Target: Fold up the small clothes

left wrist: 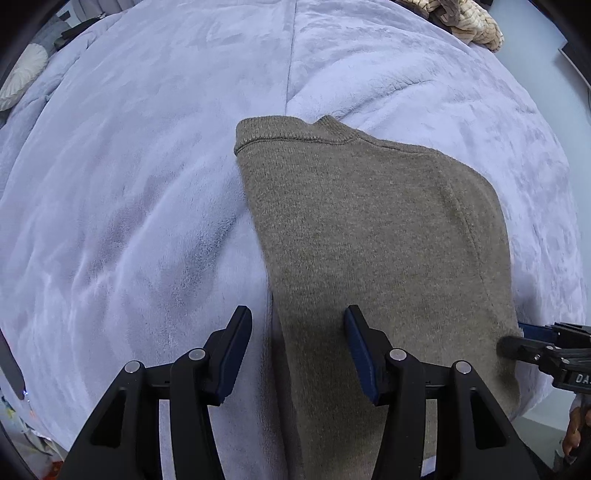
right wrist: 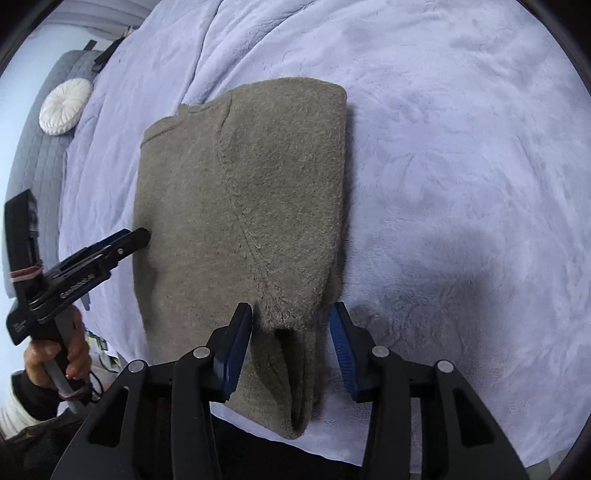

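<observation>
A grey-brown knitted sweater [left wrist: 369, 229] lies folded on the lilac plush blanket [left wrist: 129, 184], collar at the far end. My left gripper [left wrist: 297, 328] points down over the sweater's near left edge. It is open: one finger stands over the blanket, the other over the knit. In the right wrist view the sweater [right wrist: 240, 177] shows a sleeve folded across it. My right gripper [right wrist: 291, 321] is open, its blue pads either side of the sleeve's near end, which lies slack. The left gripper [right wrist: 138, 236] shows at the sweater's left edge, and the right gripper [left wrist: 517, 338] at its right edge.
A white round cushion [right wrist: 65, 106] rests against a grey quilted headboard [right wrist: 37, 155] at the far left. A beige knitted item [left wrist: 465, 18] lies at the blanket's far right. A hand [right wrist: 55, 354] holds the left gripper's handle. The bed's edge runs just below the sweater.
</observation>
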`<state>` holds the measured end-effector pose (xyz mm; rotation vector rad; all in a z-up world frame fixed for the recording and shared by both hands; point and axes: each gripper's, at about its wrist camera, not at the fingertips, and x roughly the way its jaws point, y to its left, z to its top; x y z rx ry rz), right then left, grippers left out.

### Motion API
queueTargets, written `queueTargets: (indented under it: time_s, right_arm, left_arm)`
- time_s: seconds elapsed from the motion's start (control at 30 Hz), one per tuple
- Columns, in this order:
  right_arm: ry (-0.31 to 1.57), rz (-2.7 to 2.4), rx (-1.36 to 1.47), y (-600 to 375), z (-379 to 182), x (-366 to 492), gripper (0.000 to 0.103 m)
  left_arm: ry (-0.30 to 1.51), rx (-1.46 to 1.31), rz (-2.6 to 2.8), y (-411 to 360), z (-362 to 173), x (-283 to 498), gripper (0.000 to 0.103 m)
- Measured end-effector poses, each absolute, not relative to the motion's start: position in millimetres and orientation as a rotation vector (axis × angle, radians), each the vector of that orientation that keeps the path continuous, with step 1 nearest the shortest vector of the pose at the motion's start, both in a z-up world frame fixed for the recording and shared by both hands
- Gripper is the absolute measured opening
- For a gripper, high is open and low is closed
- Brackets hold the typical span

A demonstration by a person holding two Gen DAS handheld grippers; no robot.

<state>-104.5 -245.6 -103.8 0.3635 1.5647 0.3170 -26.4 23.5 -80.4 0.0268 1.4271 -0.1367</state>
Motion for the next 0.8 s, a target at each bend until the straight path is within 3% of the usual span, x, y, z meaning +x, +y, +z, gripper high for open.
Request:
queueTargets:
  time_s: [0.2, 0.27, 0.8]
  right_arm:
    - [1.577, 0.244, 0.391, -254.7, -118.6, -112.4, 0.050]
    - [1.579, 0.234, 0.389, -259.0, -123.7, -115.5, 0.055]
    - [1.574, 0.194, 0.356, -280.4, -110.6, -121.6, 0.061]
  left_arm:
    - [1.432, 0.012, -0.149, 29.8, -78.9, -38.8, 0.055]
    - [1.432, 0.016, -0.126, 31.6, -79.9, -38.8, 0.065]
    - [1.432, 0.003, -0.130, 36.9, -73.4, -44.4, 0.065]
